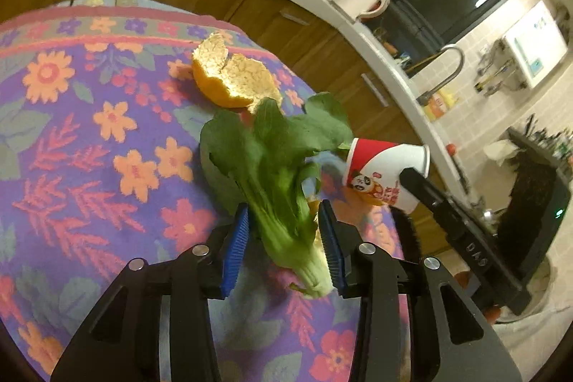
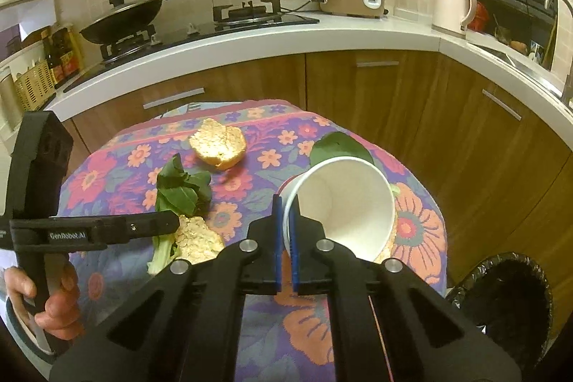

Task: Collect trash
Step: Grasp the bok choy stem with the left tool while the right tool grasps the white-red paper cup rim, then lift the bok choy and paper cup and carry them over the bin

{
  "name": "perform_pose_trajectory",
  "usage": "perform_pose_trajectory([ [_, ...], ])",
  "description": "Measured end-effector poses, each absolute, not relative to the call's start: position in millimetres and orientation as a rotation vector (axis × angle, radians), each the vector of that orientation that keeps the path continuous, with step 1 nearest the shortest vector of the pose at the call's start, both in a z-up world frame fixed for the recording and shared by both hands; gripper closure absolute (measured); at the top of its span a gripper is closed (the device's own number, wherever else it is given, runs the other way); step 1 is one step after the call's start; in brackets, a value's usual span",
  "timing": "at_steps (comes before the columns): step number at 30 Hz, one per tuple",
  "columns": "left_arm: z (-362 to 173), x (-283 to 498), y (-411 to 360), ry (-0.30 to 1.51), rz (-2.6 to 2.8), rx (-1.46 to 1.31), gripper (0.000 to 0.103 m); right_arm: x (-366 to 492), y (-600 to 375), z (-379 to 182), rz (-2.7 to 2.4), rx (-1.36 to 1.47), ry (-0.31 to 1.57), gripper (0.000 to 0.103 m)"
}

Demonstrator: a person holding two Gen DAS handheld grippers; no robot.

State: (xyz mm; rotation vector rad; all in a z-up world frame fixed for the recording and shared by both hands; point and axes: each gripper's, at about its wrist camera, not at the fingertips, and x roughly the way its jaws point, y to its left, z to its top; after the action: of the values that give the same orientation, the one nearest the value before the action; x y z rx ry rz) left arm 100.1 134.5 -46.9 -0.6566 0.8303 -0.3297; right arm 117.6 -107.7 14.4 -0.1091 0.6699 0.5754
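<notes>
1. Right gripper (image 2: 285, 231) has its 2 blue pads pinching the rim wall of the paper cup (image 2: 343, 203), which lies tilted over the flowered tablecloth (image 2: 107, 174).
2. Left gripper (image 1: 284, 238) stands spread, a bok choy (image 1: 275, 167) stem between its pads; the right pad seems to touch it.
3. Beyond, an orange peel (image 1: 229, 77) rests on the cloth.
4. Beside the table's right edge sits a black-lined bin (image 2: 508, 303).

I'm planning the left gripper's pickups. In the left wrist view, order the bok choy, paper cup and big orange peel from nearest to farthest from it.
1. Bok choy: its stalk lies between the left gripper's open fingers.
2. Paper cup: to the right, pinched by the right gripper.
3. Big orange peel: beyond the leaves, near the table's far edge.
</notes>
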Motion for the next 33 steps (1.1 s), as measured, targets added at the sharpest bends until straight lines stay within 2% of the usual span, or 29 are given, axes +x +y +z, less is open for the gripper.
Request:
perform_pose_trajectory([
  [1,-47,100,138,0.828,-0.342,-0.675,0.047,115,-108,15,0.578,-0.112,0.667,0.101],
  [2,-48,99,140,0.825,-0.335,-0.687,0.047,113,-108,15,0.579,-0.114,0.664,0.101],
  [3,-48,98,143,0.823,-0.318,-0.686,0.052,110,-108,16,0.58,-0.118,0.66,0.101],
  [4,-49,100,141,0.831,-0.311,-0.678,0.064,108,-109,16,0.579,-0.119,0.657,0.101],
  [5,-49,101,140,0.841,-0.305,-0.668,0.067,106,-109,17,0.579,-0.119,0.655,0.101],
  [8,-49,105,135,0.857,-0.262,-0.628,0.068,101,-113,19,0.576,-0.113,0.653,0.101],
  [9,-47,106,133,0.853,-0.238,-0.614,0.071,100,-116,20,0.574,-0.109,0.652,0.101],
  [10,-46,106,132,0.851,-0.228,-0.605,0.08,98,-119,21,0.572,-0.105,0.65,0.101],
  [15,-43,97,141,0.814,-0.212,-0.635,0.088,91,-132,25,0.563,-0.085,0.635,0.101],
  [25,-2,52,150,0.669,-0.206,-0.61,0.089,68,-158,40,0.557,-0.029,0.577,0.101],
  [33,39,50,94,0.613,-0.336,-0.516,0.089,47,-200,48,0.492,-0.023,0.524,0.101],
])
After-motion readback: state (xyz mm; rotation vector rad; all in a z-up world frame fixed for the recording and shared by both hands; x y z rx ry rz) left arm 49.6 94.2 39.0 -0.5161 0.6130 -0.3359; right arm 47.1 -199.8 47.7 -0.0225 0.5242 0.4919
